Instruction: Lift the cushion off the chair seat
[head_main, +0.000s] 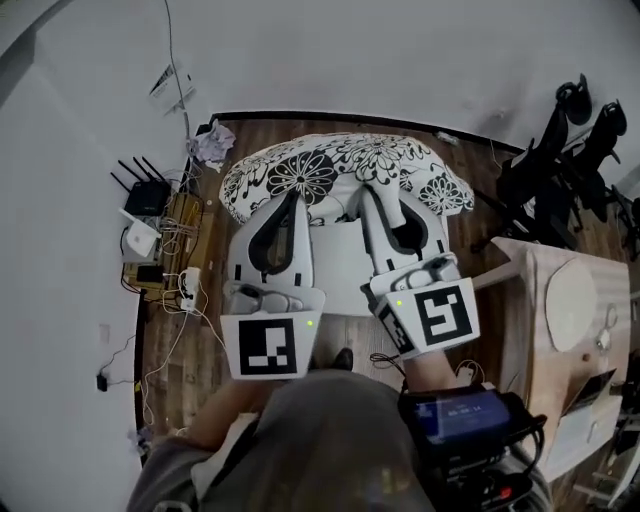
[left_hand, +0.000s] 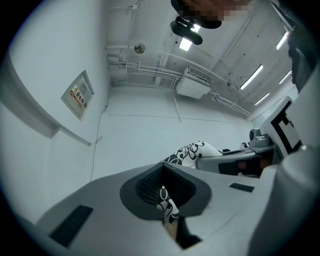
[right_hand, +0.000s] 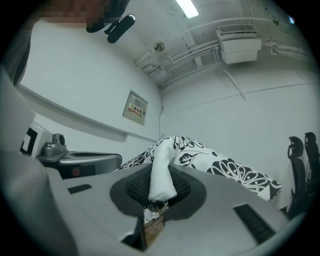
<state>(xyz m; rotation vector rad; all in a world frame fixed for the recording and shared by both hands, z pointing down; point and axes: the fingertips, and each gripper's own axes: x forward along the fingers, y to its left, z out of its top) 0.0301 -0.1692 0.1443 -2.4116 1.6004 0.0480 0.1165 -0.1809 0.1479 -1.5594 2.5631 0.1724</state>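
The cushion (head_main: 300, 172) spans both claws, its near edge pinched in the left claw (head_main: 294, 197) and the right claw (head_main: 371, 192) beside it. Leftward lie routers (head_main: 147, 196), rightward a table (head_main: 535, 300).

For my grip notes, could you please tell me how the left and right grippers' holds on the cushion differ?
The left gripper pinches a thin fold of the cushion; the right gripper pinches a thicker bunch. The left gripper's fold shows black pattern; the right gripper's looks plain white. Both are shut on the cushion.
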